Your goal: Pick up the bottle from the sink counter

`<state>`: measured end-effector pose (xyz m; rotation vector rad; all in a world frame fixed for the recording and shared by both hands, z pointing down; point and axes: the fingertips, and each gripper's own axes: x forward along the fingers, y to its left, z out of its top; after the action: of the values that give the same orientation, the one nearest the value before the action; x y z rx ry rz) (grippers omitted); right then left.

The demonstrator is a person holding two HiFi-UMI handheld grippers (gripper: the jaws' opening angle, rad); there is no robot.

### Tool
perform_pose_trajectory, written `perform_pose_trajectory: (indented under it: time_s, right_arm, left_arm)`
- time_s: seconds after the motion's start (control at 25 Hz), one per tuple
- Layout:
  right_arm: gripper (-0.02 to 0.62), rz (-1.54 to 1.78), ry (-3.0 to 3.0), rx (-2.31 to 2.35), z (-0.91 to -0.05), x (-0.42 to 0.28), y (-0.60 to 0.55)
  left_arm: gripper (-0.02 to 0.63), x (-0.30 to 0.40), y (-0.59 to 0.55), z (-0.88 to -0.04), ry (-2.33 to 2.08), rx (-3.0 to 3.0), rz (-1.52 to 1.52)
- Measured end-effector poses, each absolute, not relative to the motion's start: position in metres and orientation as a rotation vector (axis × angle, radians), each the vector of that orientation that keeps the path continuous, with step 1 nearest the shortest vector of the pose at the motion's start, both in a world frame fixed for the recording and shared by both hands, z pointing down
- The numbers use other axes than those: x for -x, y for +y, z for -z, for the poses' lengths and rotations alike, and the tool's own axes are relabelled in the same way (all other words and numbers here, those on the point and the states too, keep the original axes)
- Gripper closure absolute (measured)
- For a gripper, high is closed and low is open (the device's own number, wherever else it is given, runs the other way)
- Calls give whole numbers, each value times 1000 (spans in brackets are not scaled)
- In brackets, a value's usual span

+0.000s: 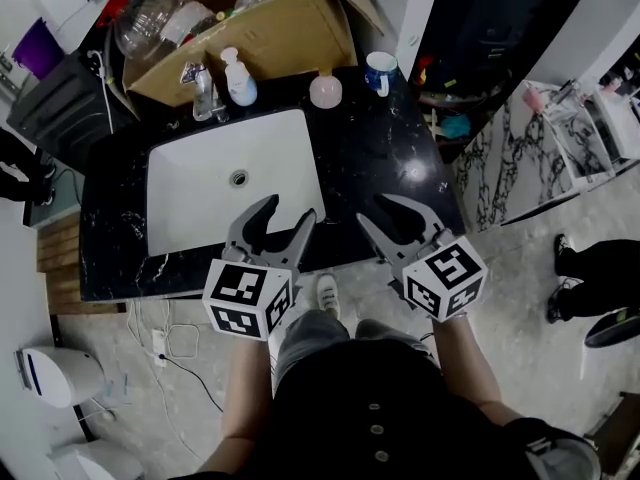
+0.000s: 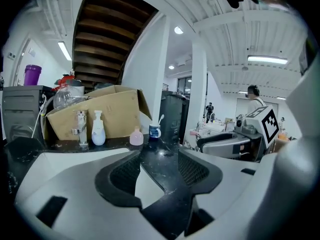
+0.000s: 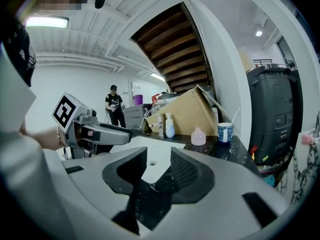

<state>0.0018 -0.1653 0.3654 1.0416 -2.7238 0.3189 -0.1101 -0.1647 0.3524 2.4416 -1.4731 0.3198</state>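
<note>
Black marble counter (image 1: 380, 158) carries a pump bottle (image 1: 239, 80) and a pink bottle (image 1: 325, 90) along its back edge, the pink bottle beside a mug (image 1: 381, 72). Left gripper (image 1: 291, 208) and right gripper (image 1: 374, 208) hover at the front edge, both released and empty. A careless reach could take the wrong bottle or tip the mug.

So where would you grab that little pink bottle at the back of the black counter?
Probably low on the small pink round-bodied bottle, jaws either side of its belly, coming level from the front edge of the black marble counter. It stands upright with the brown cardboard box close behind, and free gaps towards the white pump bottle and the blue-and-white mug.
</note>
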Motion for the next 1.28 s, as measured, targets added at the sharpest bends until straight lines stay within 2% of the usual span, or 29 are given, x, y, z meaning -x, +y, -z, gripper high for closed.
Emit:
perform_pose_trajectory:
  time_s: [0.68, 1.28]
  right_arm:
    - [449, -340, -2695, -1091, -370, 43, -265]
    - [448, -365, -2655, -1085, -381, 41, -278]
  left_arm:
    - [372, 142, -266, -371, -1335, -2481, -333]
    - [373, 133, -280, -392, -1254, -2479, -402]
